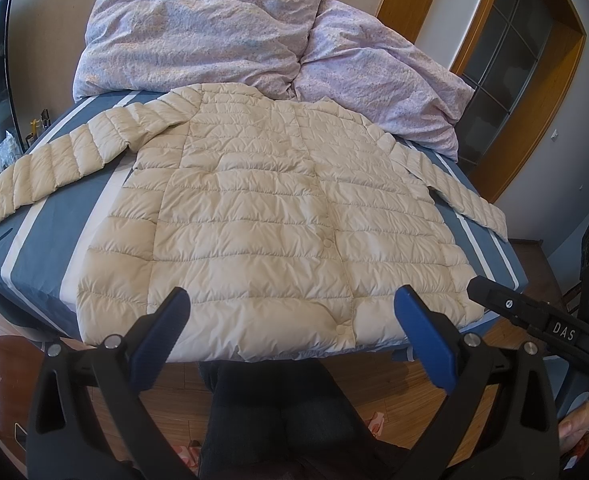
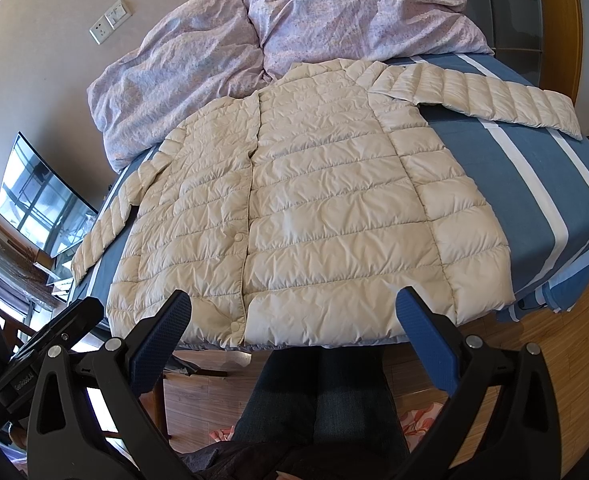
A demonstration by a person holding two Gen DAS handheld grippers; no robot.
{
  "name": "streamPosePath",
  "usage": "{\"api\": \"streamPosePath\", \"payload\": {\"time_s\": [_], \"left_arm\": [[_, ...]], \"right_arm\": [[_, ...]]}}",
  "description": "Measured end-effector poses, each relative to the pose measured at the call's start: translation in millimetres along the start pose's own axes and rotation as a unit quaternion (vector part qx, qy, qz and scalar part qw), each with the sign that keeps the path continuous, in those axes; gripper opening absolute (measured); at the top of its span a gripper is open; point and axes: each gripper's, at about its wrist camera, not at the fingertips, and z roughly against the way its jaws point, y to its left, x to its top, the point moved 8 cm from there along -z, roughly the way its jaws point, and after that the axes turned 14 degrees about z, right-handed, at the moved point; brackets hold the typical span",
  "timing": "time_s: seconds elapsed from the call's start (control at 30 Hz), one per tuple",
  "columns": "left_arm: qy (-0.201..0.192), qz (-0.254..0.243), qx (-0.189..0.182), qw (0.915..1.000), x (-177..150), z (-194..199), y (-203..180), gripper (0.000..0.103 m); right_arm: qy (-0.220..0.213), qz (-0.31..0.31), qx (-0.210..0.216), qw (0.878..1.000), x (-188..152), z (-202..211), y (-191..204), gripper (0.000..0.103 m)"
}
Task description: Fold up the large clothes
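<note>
Bed, blue-white striped sheet — cream puffer jacket spread flat, floral duvet behind.

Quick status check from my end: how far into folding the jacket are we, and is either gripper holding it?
Done: the cream puffer jacket lies flat on the striped bed, front snapped shut, both sleeves spread outward. In hand: nothing. The left gripper and right gripper are both open, at the hem edge, gripping no fabric. Left: every fold, sleeves inward and then the body. The floral duvet sits bunched beyond the collar.
</note>
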Motion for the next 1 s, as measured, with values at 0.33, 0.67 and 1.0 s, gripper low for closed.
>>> {"api": "streamPosePath", "payload": {"time_s": [0.33,0.67,1.0], "left_arm": [[0.000,0.000,0.001,1.0000,0,0,0,0.101],[0.002,-0.004,0.013,0.9999,8,-16,0,0.101],[-0.018,-0.021,0.053,0.9982,56,-60,0,0.101]], "right_arm": [[0.000,0.000,0.000,1.000,0,-1,-2,0.102],[0.008,-0.006,-0.012,1.000,13,-16,-15,0.102],[0.031,-0.050,-0.053,0.997,43,-53,-84,0.102]]}}
